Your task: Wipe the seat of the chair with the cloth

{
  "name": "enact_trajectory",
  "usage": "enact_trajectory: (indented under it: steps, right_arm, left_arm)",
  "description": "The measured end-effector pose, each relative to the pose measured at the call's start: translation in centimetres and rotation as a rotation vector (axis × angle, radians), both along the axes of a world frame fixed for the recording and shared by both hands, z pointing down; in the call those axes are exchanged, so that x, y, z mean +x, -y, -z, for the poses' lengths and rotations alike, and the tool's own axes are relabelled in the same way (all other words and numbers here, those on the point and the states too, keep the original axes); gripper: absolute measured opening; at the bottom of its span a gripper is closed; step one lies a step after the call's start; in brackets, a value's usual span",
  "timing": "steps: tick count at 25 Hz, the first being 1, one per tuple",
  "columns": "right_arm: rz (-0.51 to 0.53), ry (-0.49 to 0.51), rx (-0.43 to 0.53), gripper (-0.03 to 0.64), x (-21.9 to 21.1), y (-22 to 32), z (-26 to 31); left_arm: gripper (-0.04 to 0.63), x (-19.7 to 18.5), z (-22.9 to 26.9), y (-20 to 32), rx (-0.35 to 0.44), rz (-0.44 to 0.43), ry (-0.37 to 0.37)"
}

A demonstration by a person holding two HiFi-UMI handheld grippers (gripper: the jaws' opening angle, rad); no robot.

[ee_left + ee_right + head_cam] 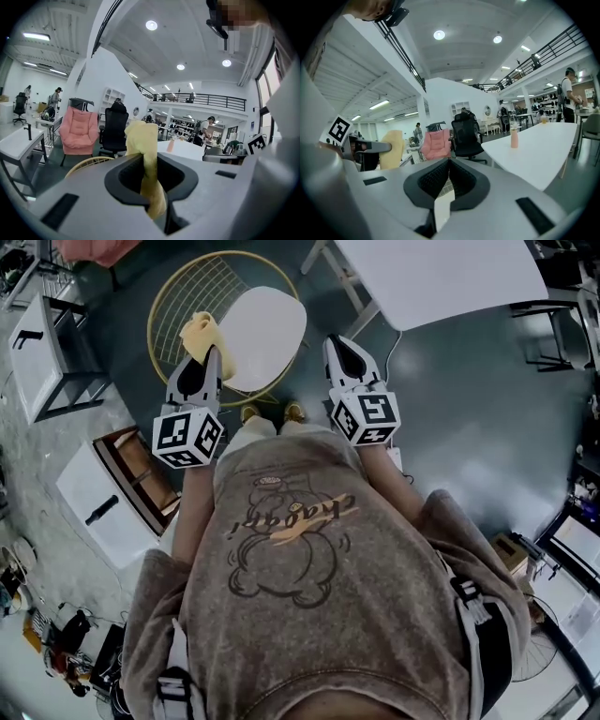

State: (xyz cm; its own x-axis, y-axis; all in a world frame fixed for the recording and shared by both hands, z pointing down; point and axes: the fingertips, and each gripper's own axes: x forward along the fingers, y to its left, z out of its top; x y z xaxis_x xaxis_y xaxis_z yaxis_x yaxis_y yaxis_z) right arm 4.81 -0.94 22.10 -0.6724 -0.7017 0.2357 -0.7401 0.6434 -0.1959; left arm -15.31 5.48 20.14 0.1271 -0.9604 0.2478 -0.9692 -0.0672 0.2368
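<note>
Left gripper (214,354) clamps a bunched yellow cloth (199,334) over the left edge of the wire chair's (187,287) white seat (272,329). Right gripper (336,345), closed and empty, sits by the seat's right edge. Bare floor (469,399) lies beyond, with a white table (441,273) far right.

Open-plan office: white desk (534,152), black swivel chair (112,132), mezzanine railing (211,100).

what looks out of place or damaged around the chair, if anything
Nothing stands out. The chair stands upright, with no spill or tear showing on its white seat. The yellow cloth is pinched in the left gripper, bunched above its jaws. The right gripper is shut and empty.
</note>
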Motion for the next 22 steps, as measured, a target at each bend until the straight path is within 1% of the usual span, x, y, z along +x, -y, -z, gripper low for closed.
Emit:
enact_trajectory:
  steps: [6,11,17,22]
  right_arm:
    - [-0.044,0.0,-0.013,0.026,-0.4,1.4,0.0]
    - [-0.089,-0.007,-0.025,0.026,-0.6,3.2,-1.1]
    - [-0.125,-0.025,-0.069,0.026,-1.5,4.7,-4.7]
    - [-0.14,-0.043,-0.07,0.026,-2.7,7.2,-7.7]
  left_arm:
    - [0.06,-0.7,-0.2,2.4,-0.015,-0.048,-0.01]
    - [0.06,-1.3,-1.5,5.3,-0.035,-0.089,-0.027]
    - [0.06,-2.1,-5.0,8.1,-0.078,-0.134,-0.035]
    - [0.06,-2.9,-8.6,11.4,-0.097,-0.171,-0.033]
